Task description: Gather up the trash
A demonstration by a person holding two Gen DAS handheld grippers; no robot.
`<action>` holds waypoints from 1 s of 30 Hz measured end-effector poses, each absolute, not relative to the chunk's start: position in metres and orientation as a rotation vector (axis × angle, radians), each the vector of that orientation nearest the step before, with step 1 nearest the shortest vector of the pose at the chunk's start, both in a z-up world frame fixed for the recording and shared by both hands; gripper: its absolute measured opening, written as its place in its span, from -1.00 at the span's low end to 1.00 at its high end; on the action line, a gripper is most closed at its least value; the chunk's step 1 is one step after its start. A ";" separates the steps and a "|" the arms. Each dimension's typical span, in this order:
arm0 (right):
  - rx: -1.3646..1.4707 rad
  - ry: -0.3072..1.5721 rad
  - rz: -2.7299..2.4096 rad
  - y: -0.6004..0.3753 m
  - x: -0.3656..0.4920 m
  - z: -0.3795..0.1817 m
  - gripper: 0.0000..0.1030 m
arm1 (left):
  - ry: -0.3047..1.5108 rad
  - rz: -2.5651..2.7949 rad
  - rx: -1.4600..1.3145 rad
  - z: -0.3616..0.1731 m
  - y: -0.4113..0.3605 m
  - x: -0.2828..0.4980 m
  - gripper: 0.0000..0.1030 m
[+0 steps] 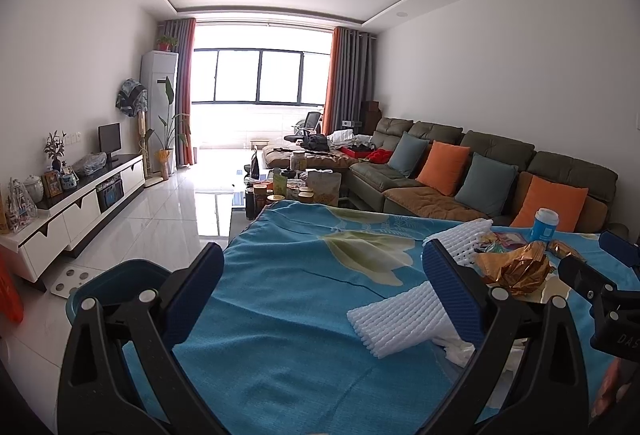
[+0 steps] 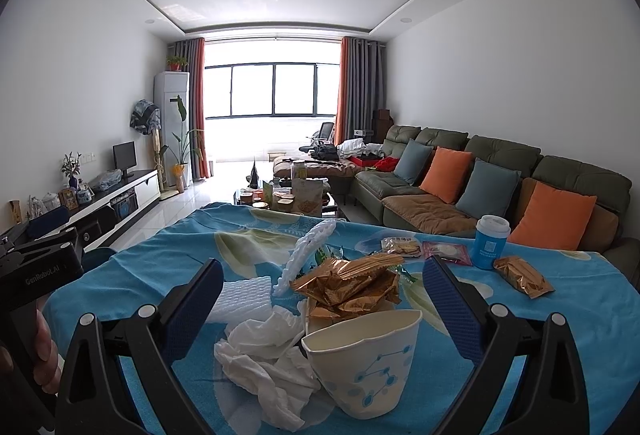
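Both grippers, left gripper (image 1: 324, 291) and right gripper (image 2: 324, 299), are spread wide, holding nothing. The crushed paper cup (image 2: 366, 359) sits between the right one's fingers, mouth tilted up and leftward, tissues (image 2: 264, 363) touching it; the blue cloth (image 1: 288, 275) to the left is open room

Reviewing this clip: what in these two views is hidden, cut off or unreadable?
- Left wrist view: blue bin is mostly behind the left gripper; contents unseen.
- Left wrist view: crumpled tissue is largely hidden by that gripper's arm.
- Right wrist view: print on the blue cup is too small to read.
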State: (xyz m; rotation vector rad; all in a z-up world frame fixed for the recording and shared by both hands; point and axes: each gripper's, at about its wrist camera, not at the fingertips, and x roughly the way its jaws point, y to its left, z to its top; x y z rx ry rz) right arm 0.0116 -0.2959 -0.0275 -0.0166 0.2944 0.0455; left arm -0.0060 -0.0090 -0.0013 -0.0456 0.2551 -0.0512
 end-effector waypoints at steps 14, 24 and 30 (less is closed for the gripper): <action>-0.015 0.296 0.048 -0.295 0.011 -0.028 0.87 | 0.258 -0.056 -0.052 -0.004 -0.009 -0.006 0.90; -0.009 0.300 0.050 -0.296 0.011 -0.029 0.87 | 0.268 -0.066 -0.052 -0.007 -0.013 -0.002 0.90; -0.008 0.303 0.050 -0.297 0.011 -0.030 0.87 | 0.278 -0.072 -0.055 -0.009 -0.013 0.001 0.90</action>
